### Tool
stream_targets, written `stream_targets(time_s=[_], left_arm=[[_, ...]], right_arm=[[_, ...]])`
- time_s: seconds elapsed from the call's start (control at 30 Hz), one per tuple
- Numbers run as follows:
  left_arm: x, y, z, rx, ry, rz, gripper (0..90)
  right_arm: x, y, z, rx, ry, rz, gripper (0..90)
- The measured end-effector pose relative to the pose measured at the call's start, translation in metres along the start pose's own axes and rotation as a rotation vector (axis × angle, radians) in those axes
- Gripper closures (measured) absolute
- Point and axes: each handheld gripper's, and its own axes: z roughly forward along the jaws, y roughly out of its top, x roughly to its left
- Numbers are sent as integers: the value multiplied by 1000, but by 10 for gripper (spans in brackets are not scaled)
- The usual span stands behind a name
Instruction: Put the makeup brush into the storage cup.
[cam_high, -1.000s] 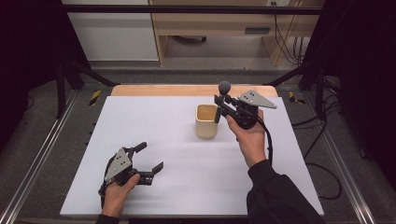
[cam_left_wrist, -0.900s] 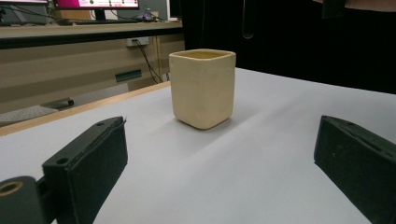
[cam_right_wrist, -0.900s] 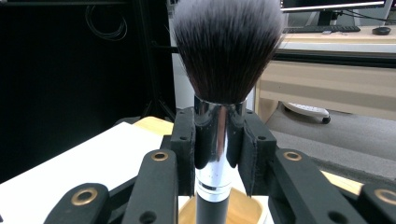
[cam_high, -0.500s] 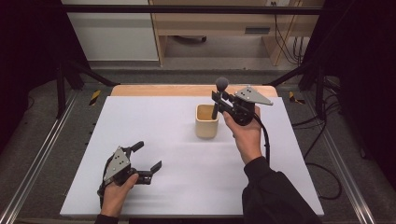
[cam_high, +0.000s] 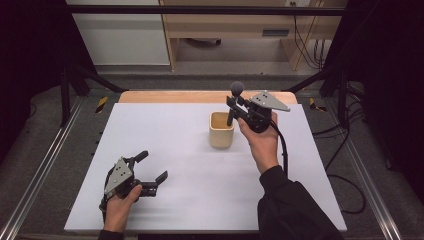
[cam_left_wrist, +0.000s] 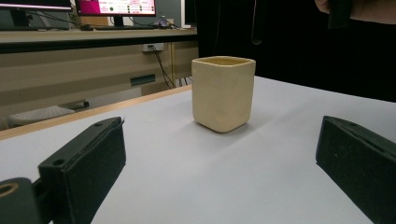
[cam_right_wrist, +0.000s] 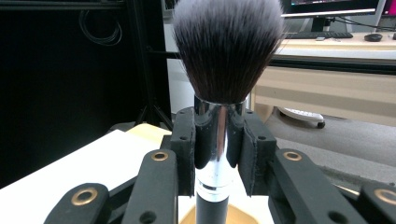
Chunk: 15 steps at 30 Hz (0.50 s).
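Right gripper (cam_high: 235, 111) clamps brush (cam_right_wrist: 227, 70) by its ferrule, bristles up, handle hanging just above cup (cam_high: 221, 129), likely for dropping in. Left gripper (cam_high: 150, 170) wide open, empty, near-left of cup.

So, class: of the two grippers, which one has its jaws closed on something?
The right gripper, held up beside the cream cup, has its jaws shut on a makeup brush. The left gripper, low over the table, has its jaws open and holds nothing.

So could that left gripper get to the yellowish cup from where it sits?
Probably yes. The left gripper is open and faces the cup across bare white table. The right gripper holds a brush above the cup, possibly crowding it.
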Motion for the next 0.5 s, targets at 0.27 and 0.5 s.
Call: stream_targets(time_s=[0.27, 0.5], left_arm=[[0, -1, 1, 10, -3, 6, 14], [-1, -3, 3, 10, -9, -2, 14]], right_arm=[[-2, -3, 5, -1, -16, -4, 706], [-3, -5, 9, -6, -32, -5, 706]])
